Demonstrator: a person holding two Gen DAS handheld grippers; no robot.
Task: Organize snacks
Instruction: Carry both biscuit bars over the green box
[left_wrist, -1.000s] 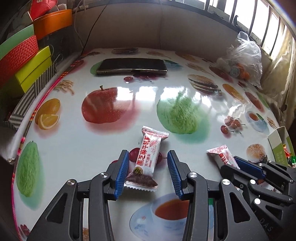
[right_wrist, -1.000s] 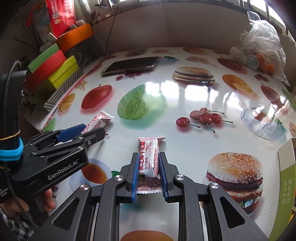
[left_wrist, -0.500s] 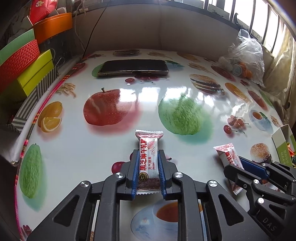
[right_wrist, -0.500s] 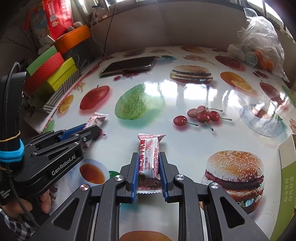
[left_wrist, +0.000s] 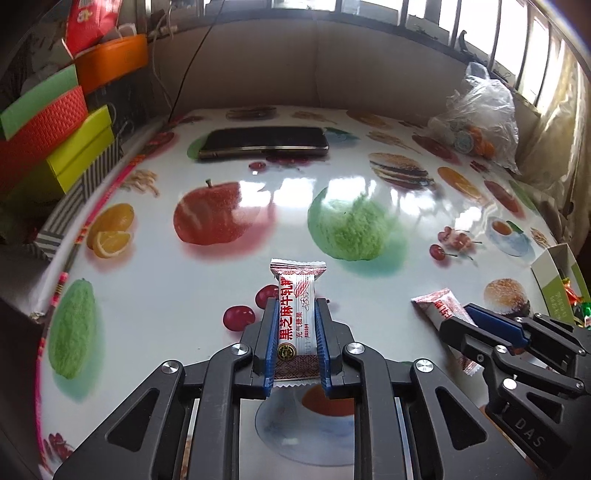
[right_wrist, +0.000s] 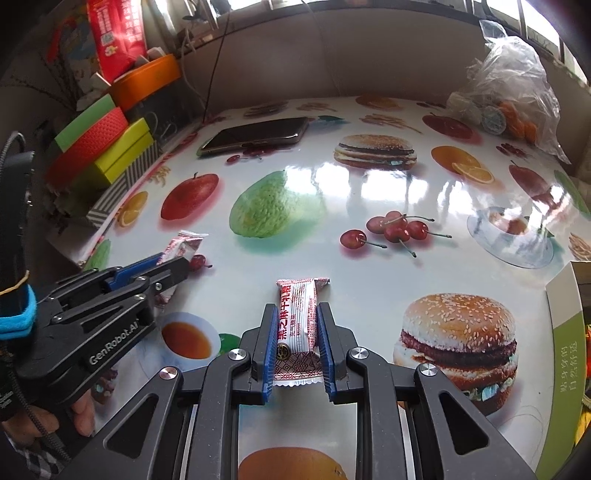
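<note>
Two white-and-red wrapped candy bars are held over a table with a fruit-and-burger print. My left gripper (left_wrist: 295, 314) is shut on one candy bar (left_wrist: 296, 317), its blue pads pressing both long sides; the same bar (right_wrist: 183, 245) pokes out of that gripper (right_wrist: 173, 264) in the right wrist view. My right gripper (right_wrist: 297, 317) is shut on the second candy bar (right_wrist: 297, 325), which shows at the right of the left wrist view as a wrapper (left_wrist: 439, 306) ahead of that gripper (left_wrist: 452, 319). Both bars sit just above the tabletop.
A dark phone (left_wrist: 264, 142) lies at the table's far side. Stacked coloured boxes (left_wrist: 55, 140) line the left edge. A clear plastic bag (left_wrist: 480, 125) of items sits far right. An open green-and-white carton (right_wrist: 565, 343) stands at the right edge, with sweets inside.
My left gripper's jaws closed from wide apart onto the candy bar, which turned straight between the pads. The right gripper kept its grip and stayed in place.
</note>
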